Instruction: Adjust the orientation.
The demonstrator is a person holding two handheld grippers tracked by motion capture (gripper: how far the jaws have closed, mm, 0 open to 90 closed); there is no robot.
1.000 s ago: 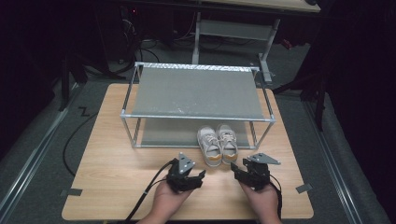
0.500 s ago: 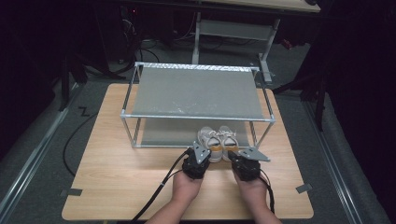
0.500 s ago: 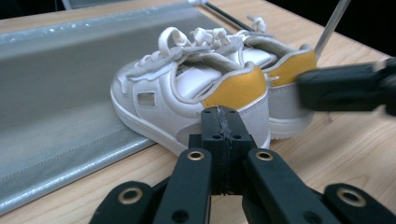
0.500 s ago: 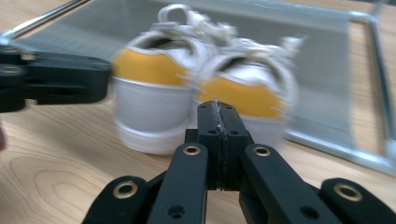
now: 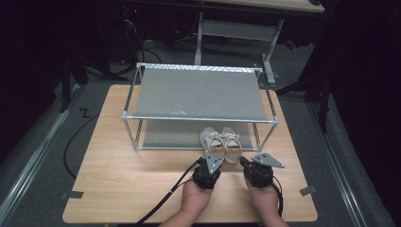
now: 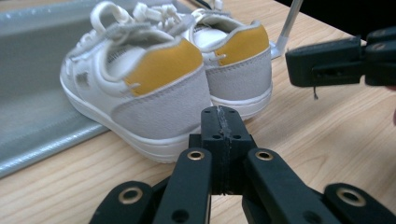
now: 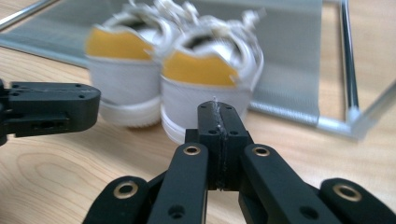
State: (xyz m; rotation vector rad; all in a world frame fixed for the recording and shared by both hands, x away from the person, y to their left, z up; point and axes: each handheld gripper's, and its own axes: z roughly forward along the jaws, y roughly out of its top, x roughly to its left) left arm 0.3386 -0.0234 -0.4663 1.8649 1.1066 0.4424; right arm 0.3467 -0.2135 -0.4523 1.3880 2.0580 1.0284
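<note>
A pair of white sneakers with yellow heel tabs, left shoe (image 5: 211,141) and right shoe (image 5: 231,142), stands at the front right of the rack's lower shelf (image 5: 165,135), heels out over the wooden table (image 5: 118,179). My left gripper (image 5: 215,160) is shut and empty, its tip just behind the left shoe's (image 6: 140,79) heel. My right gripper (image 5: 243,161) is also shut and empty, close behind the right shoe's (image 7: 210,65) heel. In the left gripper view the tip (image 6: 221,114) is a short way from the sole. The right gripper's tip (image 7: 215,107) points at the grey heel.
A two-tier metal rack (image 5: 198,118) with grey shelves takes up the table's far half; its front right post (image 5: 265,135) stands beside the shoes. Black cables (image 5: 165,201) trail back from the grippers. Tape marks (image 5: 72,195) lie near the front corners.
Both hands have moved forward toward the shoes and closer together. The grippers now sit side by side just behind the heels.
</note>
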